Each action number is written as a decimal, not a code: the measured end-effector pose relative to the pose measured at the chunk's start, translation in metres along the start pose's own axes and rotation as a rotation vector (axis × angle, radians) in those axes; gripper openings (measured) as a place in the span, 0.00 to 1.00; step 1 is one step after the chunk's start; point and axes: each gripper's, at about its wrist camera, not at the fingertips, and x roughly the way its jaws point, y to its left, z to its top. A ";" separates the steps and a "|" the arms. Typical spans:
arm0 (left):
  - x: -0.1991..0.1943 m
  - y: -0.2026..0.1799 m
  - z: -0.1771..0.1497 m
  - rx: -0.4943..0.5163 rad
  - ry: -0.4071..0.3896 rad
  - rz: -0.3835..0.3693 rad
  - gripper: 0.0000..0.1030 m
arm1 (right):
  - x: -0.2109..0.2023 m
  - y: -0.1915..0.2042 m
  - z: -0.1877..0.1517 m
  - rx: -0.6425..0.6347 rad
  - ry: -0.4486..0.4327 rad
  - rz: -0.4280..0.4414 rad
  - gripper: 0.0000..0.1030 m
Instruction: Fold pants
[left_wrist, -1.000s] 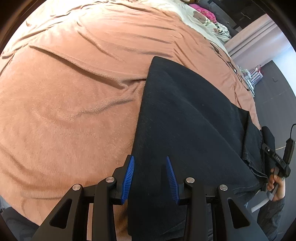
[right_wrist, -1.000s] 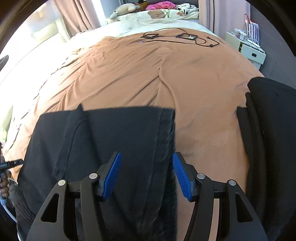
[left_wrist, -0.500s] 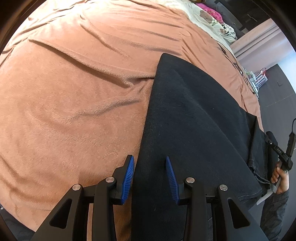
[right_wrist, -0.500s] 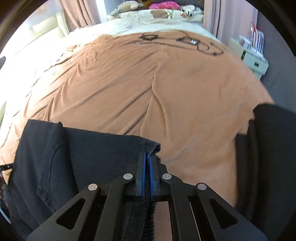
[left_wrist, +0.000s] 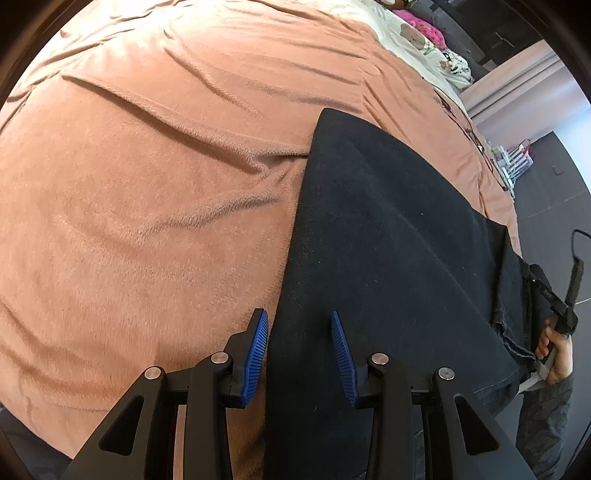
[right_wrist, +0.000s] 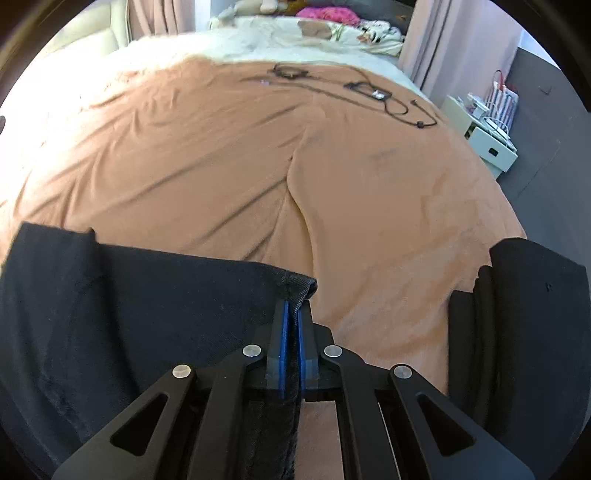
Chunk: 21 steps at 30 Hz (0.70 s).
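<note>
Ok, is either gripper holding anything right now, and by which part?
The right gripper is shut on the black pants, pinching their corner hem. The left gripper is open over the pants' edge, holding nothing.

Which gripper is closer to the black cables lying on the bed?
Right. The right gripper pinches the pants corner with the cables straight ahead across the blanket; the left gripper sits farther off to the side.

lying flat on orange blanket (left_wrist: 147, 221), black pants (left_wrist: 388, 258) stretching from six toward twelve o'clock. straddling pants' left edge, left gripper (left_wrist: 299, 339) standing parted, not pinching. at four o'clock, hand (left_wrist: 557, 350) gripping another tool.
</note>
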 end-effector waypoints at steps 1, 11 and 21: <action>0.000 0.000 0.000 -0.001 -0.001 0.001 0.37 | -0.006 0.002 -0.002 0.001 -0.008 0.009 0.05; 0.002 -0.006 -0.004 -0.007 -0.018 0.004 0.44 | -0.065 0.042 -0.048 -0.101 -0.055 0.168 0.41; -0.001 0.001 -0.013 -0.027 -0.001 0.011 0.44 | -0.077 0.081 -0.078 -0.230 -0.041 0.295 0.41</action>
